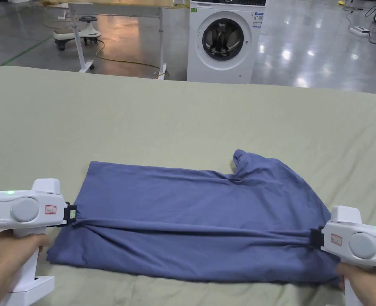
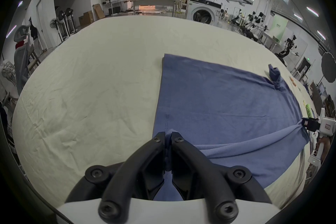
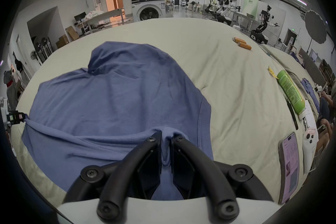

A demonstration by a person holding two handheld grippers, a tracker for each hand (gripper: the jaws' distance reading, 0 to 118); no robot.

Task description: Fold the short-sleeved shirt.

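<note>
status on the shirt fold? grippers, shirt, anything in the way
Left gripper and right gripper both shut on blue shirt. Shirt flat on the bed, near fold pulled taut between them. Phone, green bottle off right, clear.

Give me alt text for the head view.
Left gripper and right gripper each pinch a blue short-sleeved shirt spread on a pale green cloth-covered table, pulling a taut ridge between them. A washing machine stands beyond.
</note>
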